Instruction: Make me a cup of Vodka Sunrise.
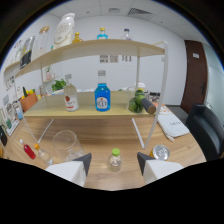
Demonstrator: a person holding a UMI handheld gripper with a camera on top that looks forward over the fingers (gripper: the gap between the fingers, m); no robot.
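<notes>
My gripper (114,164) is open, its two white fingers with dark tips spread apart above the wooden table (100,132). A small clear bottle with a green cap (115,160) stands on the table between the fingertips, with a gap at each side. Left of the left finger (82,162) stands an empty clear glass (66,142). On the lower shelf (90,112) beyond stand a clear spirit bottle with a red label (70,97), a blue bottle (102,97) and a jar of green fruit (136,101).
A small bottle of red liquid (28,150) and one with an orange cap (42,154) stand left of the glass. A round glass lid (160,151) lies by the right finger. White shelf legs (139,132) slant down. More bottles (65,29) line the top shelf. Black chair (206,127) at right.
</notes>
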